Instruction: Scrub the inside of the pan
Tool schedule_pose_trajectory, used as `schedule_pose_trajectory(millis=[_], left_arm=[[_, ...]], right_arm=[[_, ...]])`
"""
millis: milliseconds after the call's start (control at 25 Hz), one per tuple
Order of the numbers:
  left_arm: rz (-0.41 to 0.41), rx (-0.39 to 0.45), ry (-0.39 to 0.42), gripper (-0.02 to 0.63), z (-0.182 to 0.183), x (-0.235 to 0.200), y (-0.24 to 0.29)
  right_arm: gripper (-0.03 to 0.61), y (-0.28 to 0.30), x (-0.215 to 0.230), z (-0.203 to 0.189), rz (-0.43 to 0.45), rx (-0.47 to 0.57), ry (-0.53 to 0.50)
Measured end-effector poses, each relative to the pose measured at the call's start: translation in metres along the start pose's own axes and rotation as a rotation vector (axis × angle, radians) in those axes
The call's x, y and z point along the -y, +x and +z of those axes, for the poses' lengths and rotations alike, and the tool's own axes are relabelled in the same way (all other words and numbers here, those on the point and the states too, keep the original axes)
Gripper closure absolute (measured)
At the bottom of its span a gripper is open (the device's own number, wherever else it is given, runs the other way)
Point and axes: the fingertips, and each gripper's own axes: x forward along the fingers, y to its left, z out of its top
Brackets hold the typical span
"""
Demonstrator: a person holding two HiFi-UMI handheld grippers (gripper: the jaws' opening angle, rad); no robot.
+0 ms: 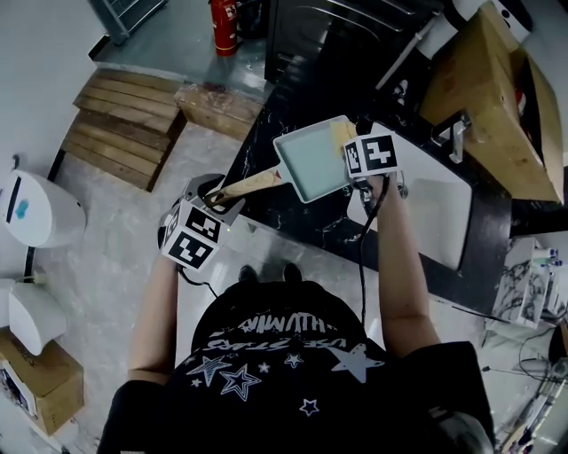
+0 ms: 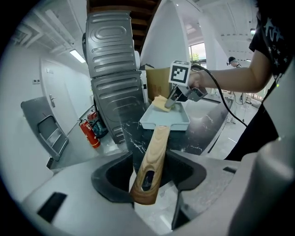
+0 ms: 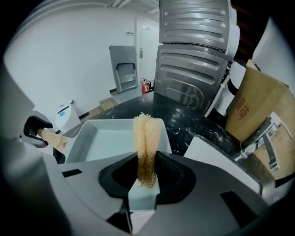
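A square pale blue pan [image 1: 315, 160] with a wooden handle [image 1: 247, 186] is held up over the black marble counter [image 1: 284, 115]. My left gripper [image 1: 209, 197] is shut on the handle's end [image 2: 150, 170]. My right gripper [image 1: 358, 160] is shut on a folded yellow sponge [image 3: 146, 147], which sticks up over the pan's near rim [image 3: 138, 123]. The left gripper view has the sponge [image 2: 161, 103] at the pan's far side [image 2: 165, 117], under the right gripper [image 2: 177, 97].
A white sink [image 1: 437, 222] with a tap [image 1: 454, 137] is set in the counter to the right. A cardboard box [image 1: 479, 97] stands behind it. A metal appliance [image 3: 193, 69] is at the counter's back. Wooden pallets [image 1: 120, 120] and a red extinguisher [image 1: 224, 25] are on the floor.
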Motion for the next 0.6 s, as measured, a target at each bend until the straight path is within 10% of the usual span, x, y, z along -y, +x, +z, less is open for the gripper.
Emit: schedule_pose_trajectory(millis=[600], left_arm=[[-0.137, 0.025, 0.048, 0.441, 0.003, 0.011, 0.01]], right_arm=[[0.489, 0.021, 0.007, 0.007, -0.183, -0.152, -0.062]])
